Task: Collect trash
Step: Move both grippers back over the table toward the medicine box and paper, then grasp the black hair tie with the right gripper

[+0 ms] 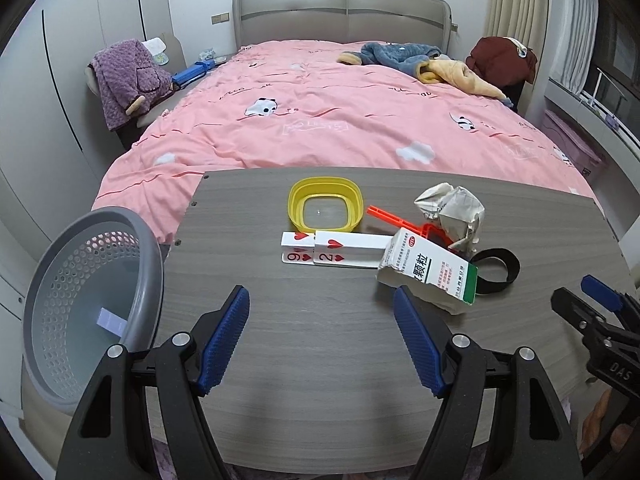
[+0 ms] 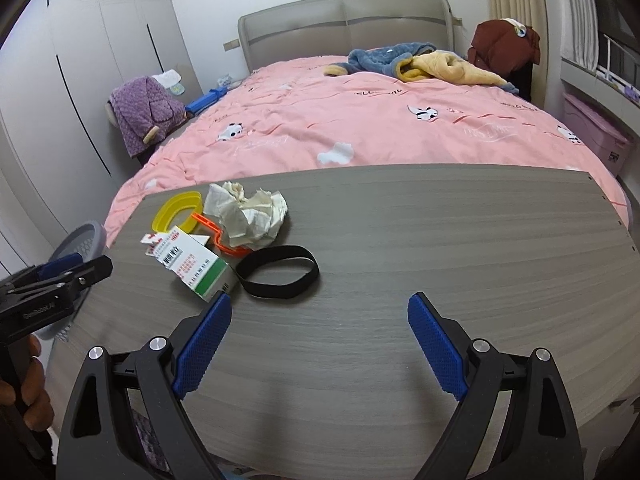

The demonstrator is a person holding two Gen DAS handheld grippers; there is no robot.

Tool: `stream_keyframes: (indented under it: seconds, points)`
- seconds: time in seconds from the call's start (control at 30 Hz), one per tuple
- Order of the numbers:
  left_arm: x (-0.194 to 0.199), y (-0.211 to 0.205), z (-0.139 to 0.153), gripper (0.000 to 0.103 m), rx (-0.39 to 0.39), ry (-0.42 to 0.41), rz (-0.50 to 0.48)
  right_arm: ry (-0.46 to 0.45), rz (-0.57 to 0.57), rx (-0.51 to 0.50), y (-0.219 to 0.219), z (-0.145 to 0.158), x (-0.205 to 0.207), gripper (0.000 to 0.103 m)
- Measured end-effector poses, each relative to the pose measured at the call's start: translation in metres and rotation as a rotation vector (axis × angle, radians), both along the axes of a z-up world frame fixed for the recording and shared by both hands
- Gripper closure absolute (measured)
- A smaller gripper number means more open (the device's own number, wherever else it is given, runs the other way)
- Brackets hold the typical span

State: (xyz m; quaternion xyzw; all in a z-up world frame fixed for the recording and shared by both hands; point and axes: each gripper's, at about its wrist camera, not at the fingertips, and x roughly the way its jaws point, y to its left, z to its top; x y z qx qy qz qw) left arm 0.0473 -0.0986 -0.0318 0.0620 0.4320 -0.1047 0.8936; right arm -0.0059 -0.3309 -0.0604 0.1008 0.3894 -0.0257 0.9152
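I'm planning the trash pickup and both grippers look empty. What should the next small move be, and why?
Probably ease the open right gripper forward to straddle the crumpled paper. Nothing is held yet, the paper is obvious trash, and the grey basket waits by the left gripper.

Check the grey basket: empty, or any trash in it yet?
Nearly empty. The left wrist view shows the grey basket holding only a small pale slip of paper on its bottom; crumpled paper and medicine box lie on the table.

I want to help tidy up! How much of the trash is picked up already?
Barely started. The grey perforated basket holds only a small paper slip. Both grippers, left and right, are open and empty. The crumpled paper ball and white-green medicine box still lie on the grey table.
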Motion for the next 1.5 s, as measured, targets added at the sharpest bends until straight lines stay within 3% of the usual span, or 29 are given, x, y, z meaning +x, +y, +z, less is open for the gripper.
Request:
stream_keyframes:
  seconds: [0.5, 1.03, 1.5]
  points:
    - [0.001, -0.004, -0.005, 0.032, -0.004, 0.026, 0.003, 0.111, 0.125, -0.114, 0.018, -0.029, 0.051, 0.012]
    - [0.005, -0.001, -0.005, 0.032, -0.023, 0.041, 0.016, 0.153, 0.181, -0.157, 0.035, -0.036, 0.075, 0.013]
    - [0.004, -0.007, -0.007, 0.032, -0.042, 0.045, 0.008, 0.112, 0.172, -0.114, 0.037, -0.035, 0.066, 0.063]
